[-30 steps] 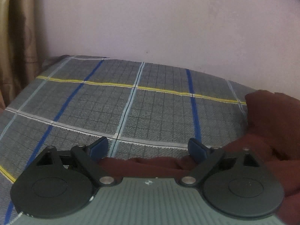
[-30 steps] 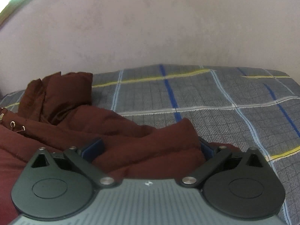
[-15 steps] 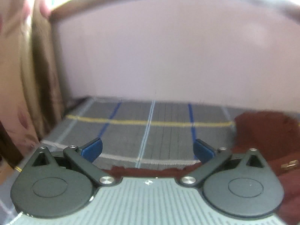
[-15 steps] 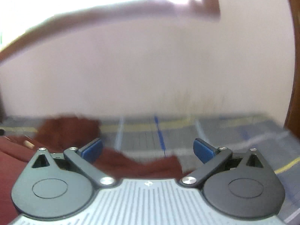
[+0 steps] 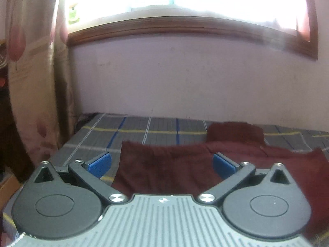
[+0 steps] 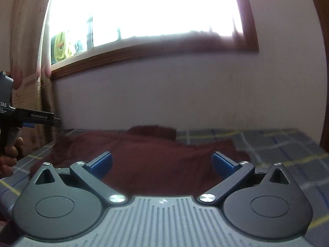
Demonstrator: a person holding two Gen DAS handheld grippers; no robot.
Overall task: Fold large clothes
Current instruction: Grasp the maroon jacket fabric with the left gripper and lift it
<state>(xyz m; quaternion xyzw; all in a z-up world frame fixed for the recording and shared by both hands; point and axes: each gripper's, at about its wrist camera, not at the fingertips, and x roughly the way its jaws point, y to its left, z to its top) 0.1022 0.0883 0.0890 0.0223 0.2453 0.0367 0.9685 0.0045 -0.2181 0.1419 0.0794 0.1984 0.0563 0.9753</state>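
A dark maroon garment [image 5: 185,160] lies spread across the bed, with a folded part [image 5: 234,132] at its far edge; it also shows in the right wrist view [image 6: 156,156]. My left gripper [image 5: 162,162] is open and empty, raised above the garment's left part. My right gripper [image 6: 162,162] is open and empty, raised above the garment's middle. The left gripper shows from the side at the left edge of the right wrist view [image 6: 26,117], held in a hand.
The bed has a grey checked sheet [image 5: 127,131] with blue and yellow stripes, also in the right wrist view [image 6: 277,148]. A pale wall [image 5: 185,82] and a wood-framed window [image 5: 185,26] stand behind it. A curtain [image 5: 35,82] hangs at the left.
Both grippers have lifted away from the garment and tilted up, so the wall and window have come into view. Both stay open and empty. The garment now lies flatter and more spread out.
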